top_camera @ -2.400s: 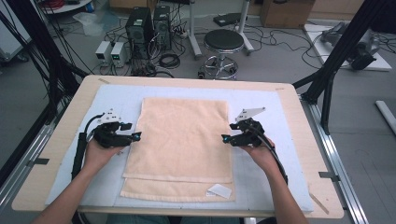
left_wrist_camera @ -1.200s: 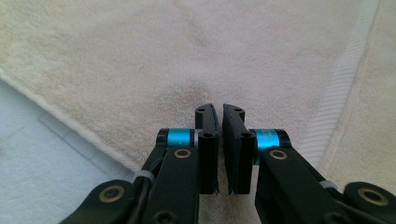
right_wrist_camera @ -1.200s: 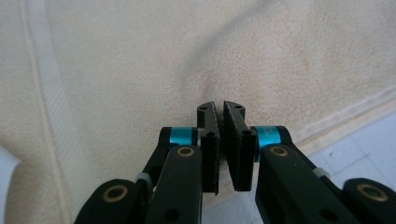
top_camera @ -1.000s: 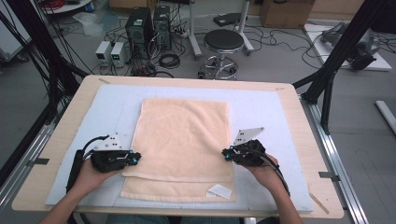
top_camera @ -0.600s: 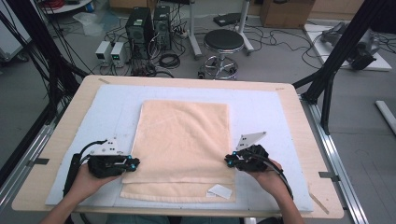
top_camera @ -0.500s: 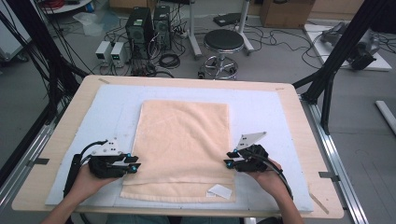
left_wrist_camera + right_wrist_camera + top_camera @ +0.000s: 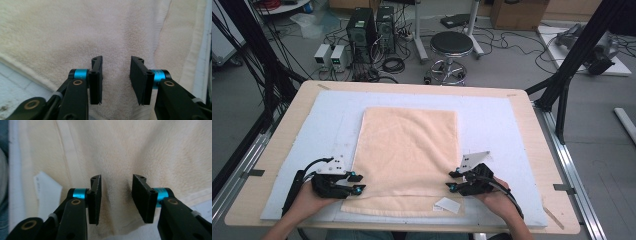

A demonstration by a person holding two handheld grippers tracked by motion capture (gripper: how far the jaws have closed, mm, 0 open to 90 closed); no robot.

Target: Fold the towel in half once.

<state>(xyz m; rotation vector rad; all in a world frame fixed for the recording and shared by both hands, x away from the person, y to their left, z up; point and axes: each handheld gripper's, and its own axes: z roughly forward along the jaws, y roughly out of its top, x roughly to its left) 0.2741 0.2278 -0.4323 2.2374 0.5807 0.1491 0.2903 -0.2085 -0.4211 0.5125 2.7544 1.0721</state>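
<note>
Towel [image 7: 407,155]: folded, flat on the blue mat [image 7: 497,125] mid-bench, label [image 7: 447,205] at its near right corner.
Left claw [image 7: 354,182]: just been opening, jaws apart over the near left edge, gripping nothing.
Right claw [image 7: 452,181]: just been opening, apart at the near right edge.
Progress: fold apparently laid down; any further fold remains.

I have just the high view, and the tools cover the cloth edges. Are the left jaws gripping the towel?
Observer: No. In the left gripper view the left gripper stands open over the towel, its jaws having just been opening.
Operator: And the right one?
Observer: The right gripper is likewise open, having just been opening, pads clear of the cloth.
Operator: Anything beside it?
Observer: A white label lies beside its jaws, on the towel's hem.
</note>
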